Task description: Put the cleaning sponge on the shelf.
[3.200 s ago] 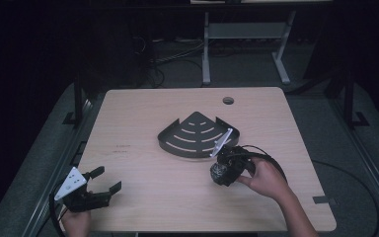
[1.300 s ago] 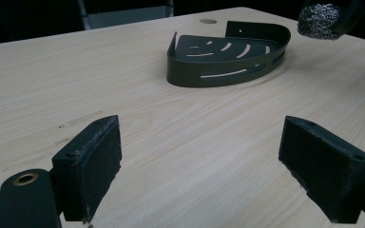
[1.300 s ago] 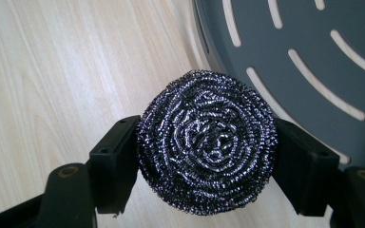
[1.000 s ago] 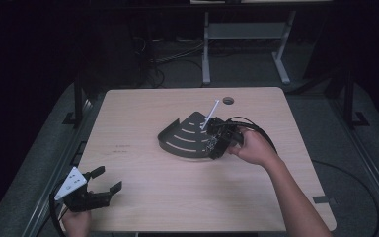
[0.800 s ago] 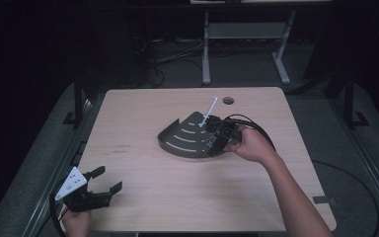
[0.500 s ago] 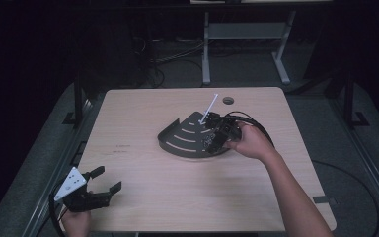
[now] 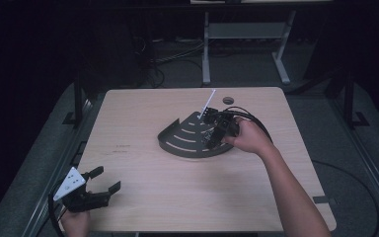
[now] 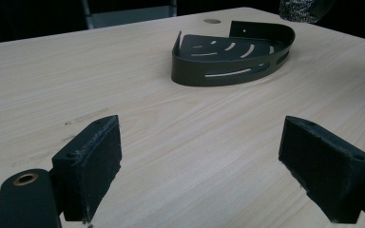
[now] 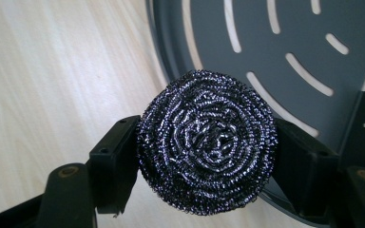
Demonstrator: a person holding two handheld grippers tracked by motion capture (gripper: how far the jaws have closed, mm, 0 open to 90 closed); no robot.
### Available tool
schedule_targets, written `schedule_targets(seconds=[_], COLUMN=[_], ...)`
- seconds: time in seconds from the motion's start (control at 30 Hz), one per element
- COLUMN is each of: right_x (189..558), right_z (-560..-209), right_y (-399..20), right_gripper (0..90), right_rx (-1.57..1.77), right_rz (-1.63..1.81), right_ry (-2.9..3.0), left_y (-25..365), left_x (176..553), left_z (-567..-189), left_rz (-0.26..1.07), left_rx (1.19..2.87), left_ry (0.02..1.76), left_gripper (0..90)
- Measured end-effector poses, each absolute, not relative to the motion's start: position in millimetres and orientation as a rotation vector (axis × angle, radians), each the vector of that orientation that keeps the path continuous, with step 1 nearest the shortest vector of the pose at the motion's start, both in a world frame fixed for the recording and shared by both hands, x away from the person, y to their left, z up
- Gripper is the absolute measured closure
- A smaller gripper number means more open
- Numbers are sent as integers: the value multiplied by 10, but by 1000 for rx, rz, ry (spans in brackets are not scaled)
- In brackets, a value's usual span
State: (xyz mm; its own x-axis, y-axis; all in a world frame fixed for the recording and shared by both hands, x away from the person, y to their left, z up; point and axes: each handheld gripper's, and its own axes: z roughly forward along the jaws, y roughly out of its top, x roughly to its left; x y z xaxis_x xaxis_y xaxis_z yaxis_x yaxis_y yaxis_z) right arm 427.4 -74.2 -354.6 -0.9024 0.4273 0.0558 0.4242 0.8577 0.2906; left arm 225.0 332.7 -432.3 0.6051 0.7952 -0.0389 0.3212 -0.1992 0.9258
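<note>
Since three seconds ago the right gripper (image 7: pixel 208 136) has carried its scourer (image 9: pixel 208 148) from beside the rack (image 7: pixel 177 140) to above the rack's floor. On the left, the left gripper (image 7: pixel 104 181) rests at the table's (image 7: pixel 143 113) near corner, jaws wide apart with nothing between them, rack well ahead. On the right, the jaws pinch the round scourer from both sides.

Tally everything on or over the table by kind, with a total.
Dark grey slotted metal corner shelf: 1
Round steel-wool scouring pad: 1
Black two-jaw grippers, left gripper and right gripper: 2
Total: 4
</note>
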Motion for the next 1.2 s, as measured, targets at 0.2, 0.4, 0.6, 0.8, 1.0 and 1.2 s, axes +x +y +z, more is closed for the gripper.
schedule_targets(seconds=[0.2, 0.4, 0.6, 0.8, 1.0, 1.2], right_x=[4337, 4412, 4490, 4534, 4566, 4594], right_z=[-3548, -3553, -3565, -3606, -3675, -3704], right_y=[-677, -654, -595, -563, -553, -558], right_gripper=[297, 297, 297, 297, 296, 297], right_rx=[677, 694, 698, 710, 731, 754], right_rz=[441, 461, 436, 439, 404, 405], right_ry=[3019, 3022, 3014, 3009, 3005, 3000], left_y=[3323, 3332, 3335, 3337, 3343, 3345], left_x=[2240, 2252, 2250, 2250, 2247, 2248], left_z=[-4314, -4323, -4323, -4323, -4319, -4315], left_rz=[573, 570, 567, 567, 570, 571], left_rx=[1784, 1784, 1781, 1779, 1778, 1780], left_ry=[911, 916, 914, 914, 913, 912], left_gripper=[137, 137, 137, 137, 137, 137])
